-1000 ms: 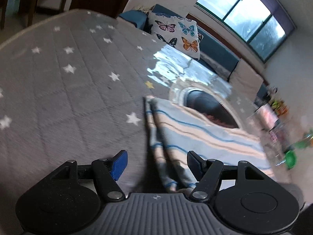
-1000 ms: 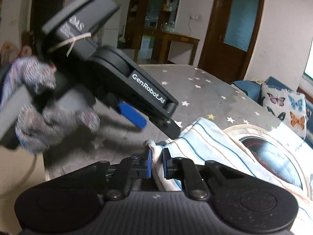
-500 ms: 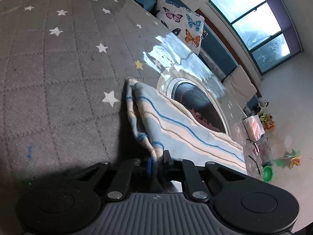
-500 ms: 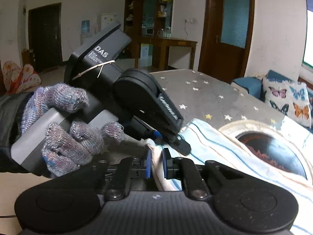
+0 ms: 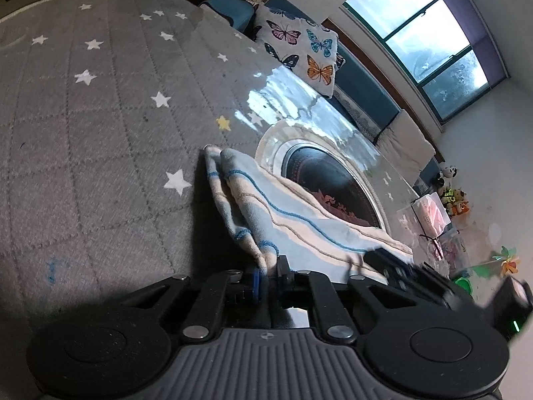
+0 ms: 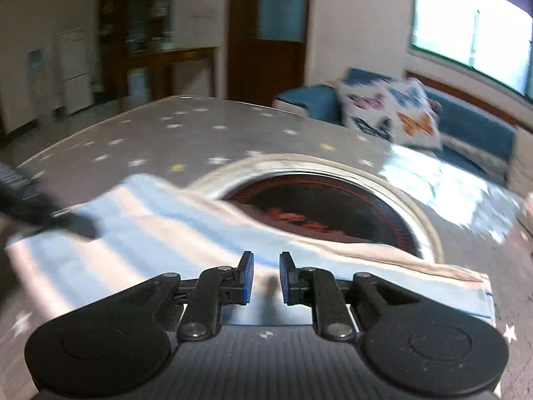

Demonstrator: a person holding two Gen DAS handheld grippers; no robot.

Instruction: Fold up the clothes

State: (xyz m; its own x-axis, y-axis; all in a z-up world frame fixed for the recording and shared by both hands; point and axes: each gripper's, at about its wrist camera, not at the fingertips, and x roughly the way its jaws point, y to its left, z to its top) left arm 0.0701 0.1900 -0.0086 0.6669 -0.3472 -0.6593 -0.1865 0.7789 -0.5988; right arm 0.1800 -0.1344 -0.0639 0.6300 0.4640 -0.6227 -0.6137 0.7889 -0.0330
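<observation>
Clothes here meant one striped cloth point(image 5: 293, 220), blue and cream, and it lay on a grey table cover point(image 5: 100, 133) with white stars. Its near corner was bunched up and pinched tight between the closed jaws of the left gripper point(image 5: 268, 275). The right gripper point(image 6: 266, 278) hung over the flat part of the cloth, its jaws a little apart with nothing between them. One round dark plate point(image 5: 329, 186) with a pale rim sat just behind the cloth, partly covered by it. One butterfly pillow point(image 5: 299, 50) leaned on one blue sofa point(image 5: 363, 83).

Only the left view showed the toys point(image 5: 454, 196) by the wall and the right gripper as a dark blur at the cloth's edge. Only the right view showed the brown door point(image 6: 266, 33). That view was smeared, so the stripes were hard to make out.
</observation>
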